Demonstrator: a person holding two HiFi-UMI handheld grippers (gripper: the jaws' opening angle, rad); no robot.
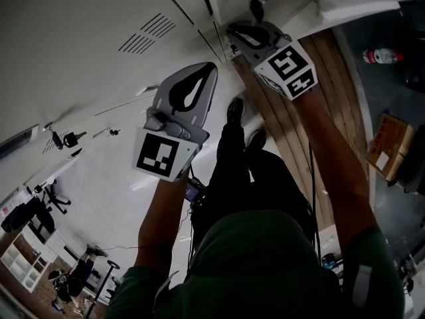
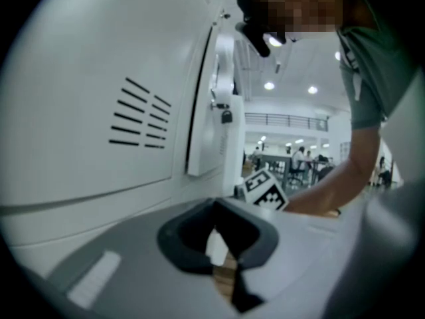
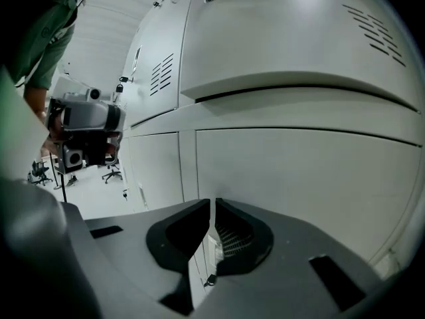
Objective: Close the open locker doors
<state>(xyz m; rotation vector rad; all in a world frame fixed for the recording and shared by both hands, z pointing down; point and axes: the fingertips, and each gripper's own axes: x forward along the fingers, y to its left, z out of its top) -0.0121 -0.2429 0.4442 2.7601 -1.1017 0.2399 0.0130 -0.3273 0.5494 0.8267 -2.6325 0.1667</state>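
Both tools are pinched shut and hold nothing. The open locker door [image 2: 218, 148] sticks out at 12 o'clock from the left tool [image 2: 214, 211], beside the door with slits [image 2: 99, 111]. The right tool [image 3: 212, 208] faces flat doors. A hard push could bang the door so it bounces back. The tool could also slip onto the little hanging lock [image 2: 226, 117].

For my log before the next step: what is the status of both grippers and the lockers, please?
Left gripper shut, empty. Right gripper shut, empty. White metal locker door with small padlock looks ajar. No obstacle seen before it.
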